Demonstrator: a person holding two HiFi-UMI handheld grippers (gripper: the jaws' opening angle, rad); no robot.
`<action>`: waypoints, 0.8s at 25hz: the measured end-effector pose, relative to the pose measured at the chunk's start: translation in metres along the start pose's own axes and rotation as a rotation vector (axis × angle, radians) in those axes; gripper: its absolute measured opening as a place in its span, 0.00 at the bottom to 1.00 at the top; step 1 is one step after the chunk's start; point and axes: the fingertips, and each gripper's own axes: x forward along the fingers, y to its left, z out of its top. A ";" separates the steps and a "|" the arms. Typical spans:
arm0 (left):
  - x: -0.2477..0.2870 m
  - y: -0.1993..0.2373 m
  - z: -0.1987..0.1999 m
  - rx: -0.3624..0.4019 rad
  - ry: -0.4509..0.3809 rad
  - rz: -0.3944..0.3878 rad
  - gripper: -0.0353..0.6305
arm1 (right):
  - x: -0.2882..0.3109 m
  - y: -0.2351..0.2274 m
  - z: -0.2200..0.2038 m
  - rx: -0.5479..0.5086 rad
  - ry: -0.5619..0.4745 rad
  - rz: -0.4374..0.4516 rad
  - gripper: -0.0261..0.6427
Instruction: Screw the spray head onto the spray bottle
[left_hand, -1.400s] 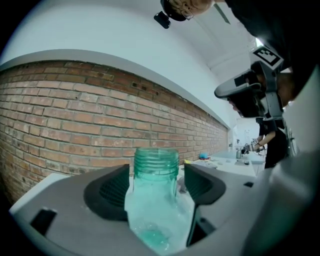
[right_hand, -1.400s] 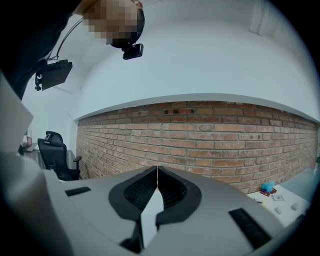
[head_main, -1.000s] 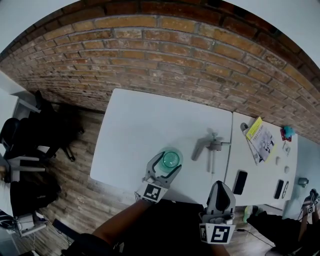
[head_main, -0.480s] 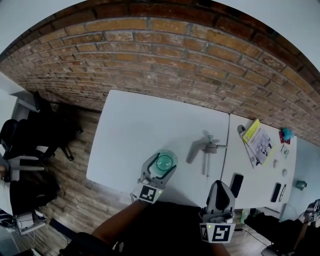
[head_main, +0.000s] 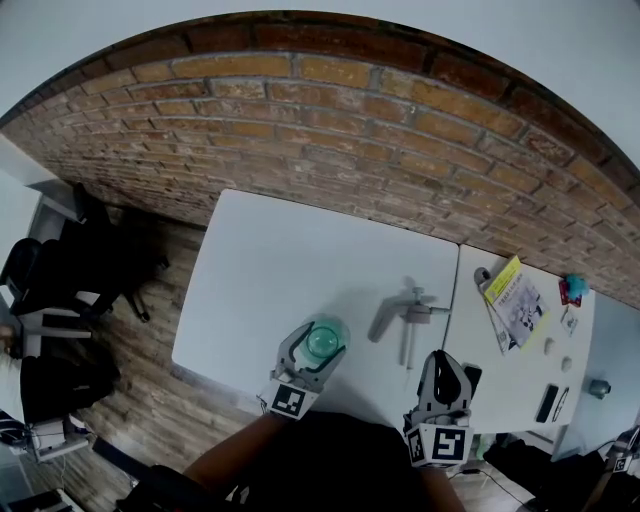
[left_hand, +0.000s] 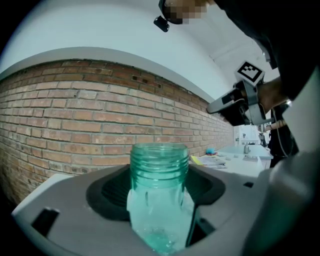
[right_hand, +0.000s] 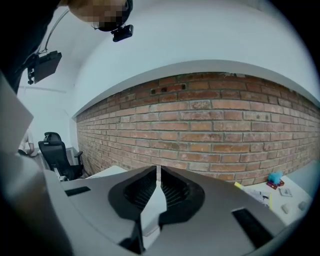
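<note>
With the left gripper (head_main: 320, 345) clamped on the open bottle (left_hand: 159, 172), the empty right gripper (head_main: 441, 362), fingers together, needs to open and lift the spray head (head_main: 405, 312) off the table (head_main: 270, 260).

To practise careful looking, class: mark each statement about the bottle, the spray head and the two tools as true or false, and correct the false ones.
1. The left tool grips the bottle. True.
2. The spray head is already screwed onto the bottle. False: it lies on the table, apart from the bottle, whose threaded neck is bare.
3. The right tool holds the spray head. False: its jaws are shut with nothing between them.
4. A brick wall stands behind the table. True.
</note>
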 end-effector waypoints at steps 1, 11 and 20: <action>0.000 0.000 0.000 0.003 0.004 0.000 0.54 | 0.005 -0.003 -0.005 0.009 0.011 0.005 0.06; 0.007 0.001 -0.001 0.007 0.009 0.030 0.53 | 0.043 -0.032 -0.046 0.079 0.139 0.004 0.13; 0.008 0.002 -0.002 -0.009 0.020 0.056 0.53 | 0.078 -0.047 -0.082 0.101 0.270 0.013 0.14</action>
